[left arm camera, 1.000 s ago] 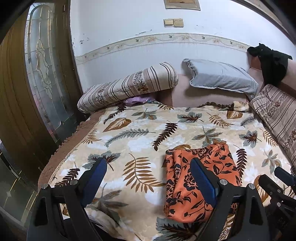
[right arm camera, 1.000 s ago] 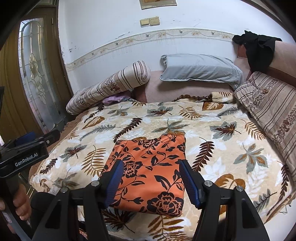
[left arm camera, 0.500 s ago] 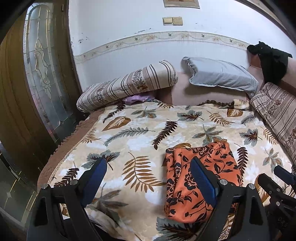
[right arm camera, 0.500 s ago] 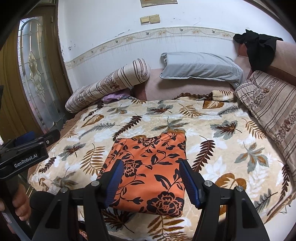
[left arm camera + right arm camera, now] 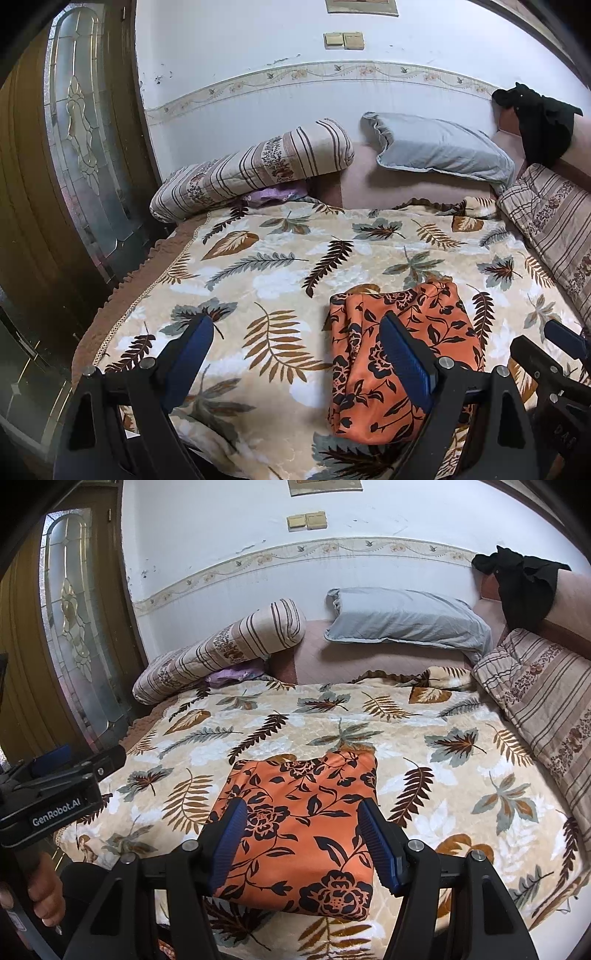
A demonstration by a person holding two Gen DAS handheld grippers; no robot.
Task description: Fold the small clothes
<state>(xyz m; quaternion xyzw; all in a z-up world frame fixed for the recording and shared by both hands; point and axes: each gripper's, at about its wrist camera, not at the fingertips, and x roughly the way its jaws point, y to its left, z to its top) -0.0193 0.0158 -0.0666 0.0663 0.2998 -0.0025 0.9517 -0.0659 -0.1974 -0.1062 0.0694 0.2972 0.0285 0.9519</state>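
orange cloth: laid folded on leaf blanket | left gripper: held wide open, nothing gripped | right gripper: held open above cloth, nothing gripped

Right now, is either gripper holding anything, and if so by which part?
Nothing is held. The left gripper and the right gripper are both open, above the folded orange cloth on the blanket.
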